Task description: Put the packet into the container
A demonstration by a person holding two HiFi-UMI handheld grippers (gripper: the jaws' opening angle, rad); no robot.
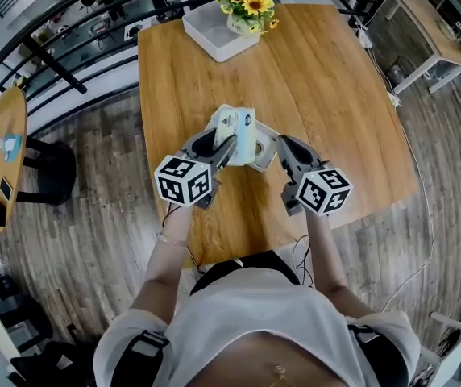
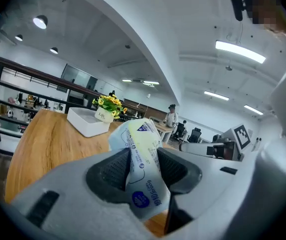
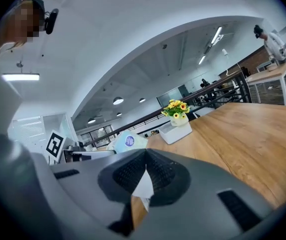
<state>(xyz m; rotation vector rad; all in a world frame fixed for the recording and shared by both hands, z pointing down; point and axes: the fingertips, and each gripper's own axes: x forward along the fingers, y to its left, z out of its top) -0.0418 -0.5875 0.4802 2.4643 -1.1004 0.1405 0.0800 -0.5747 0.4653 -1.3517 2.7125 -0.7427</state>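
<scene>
A pale packet (image 1: 239, 130) with blue print stands upright between the jaws of my left gripper (image 1: 227, 147), which is shut on it above the near half of the wooden table (image 1: 319, 95). In the left gripper view the packet (image 2: 141, 143) is pinched at its middle by my left gripper (image 2: 143, 170). My right gripper (image 1: 284, 147) is shut on a thin white flap (image 3: 144, 188), seemingly the edge of a second flat packet (image 1: 263, 148) lying between the grippers. The white container (image 1: 213, 35) sits at the table's far end, well beyond both grippers.
A small pot of sunflowers (image 1: 249, 12) stands at the container's right corner. A black railing (image 1: 69, 22) runs behind the table. A round side table (image 1: 1, 156) is on the left, a white desk (image 1: 428, 22) at the top right, and a cable (image 1: 414, 156) hangs past the right edge.
</scene>
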